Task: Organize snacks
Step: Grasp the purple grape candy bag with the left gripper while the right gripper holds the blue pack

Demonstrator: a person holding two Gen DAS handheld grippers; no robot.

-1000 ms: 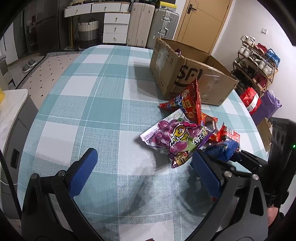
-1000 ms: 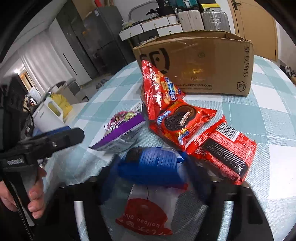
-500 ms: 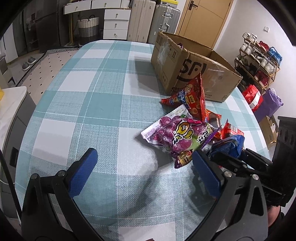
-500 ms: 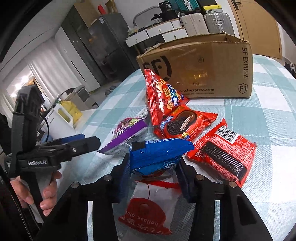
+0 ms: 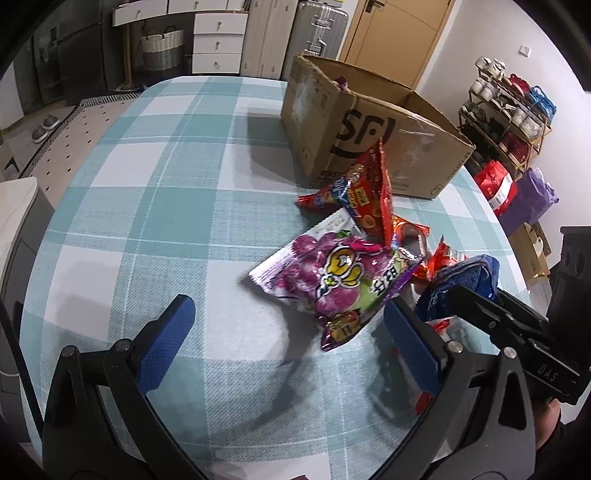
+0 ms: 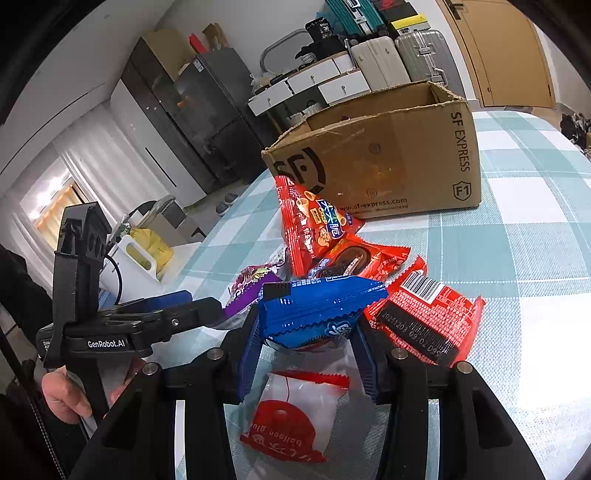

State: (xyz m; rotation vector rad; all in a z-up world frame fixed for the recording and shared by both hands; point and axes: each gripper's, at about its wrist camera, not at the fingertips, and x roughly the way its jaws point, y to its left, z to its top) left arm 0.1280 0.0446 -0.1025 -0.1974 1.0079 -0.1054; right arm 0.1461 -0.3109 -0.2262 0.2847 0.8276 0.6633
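So the right gripper (image 6: pixel 308 354) has its jaws clamped on a shiny blue crinkle-edged snack packet (image 6: pixel 317 308), held just above the snack pile on the desk with the teal-and-white checked cloth (image 5: pixel 177 206), while the left gripper (image 5: pixel 291 339) hangs beside it with jaws wide open and nothing in them. Crowded around: a purple grape candy bag (image 5: pixel 332 280), a tall red chip bag (image 6: pixel 314 221) just in front of the open brown cardboard shipping box (image 6: pixel 388 162), a red barcode pouch (image 6: pixel 424 317), plus a white-and-red packet (image 6: pixel 295 417) partly hidden under the right jaws. Suitcases (image 5: pixel 319 33) and a white drawer unit (image 5: pixel 218 40) stand behind the desk's far edge.
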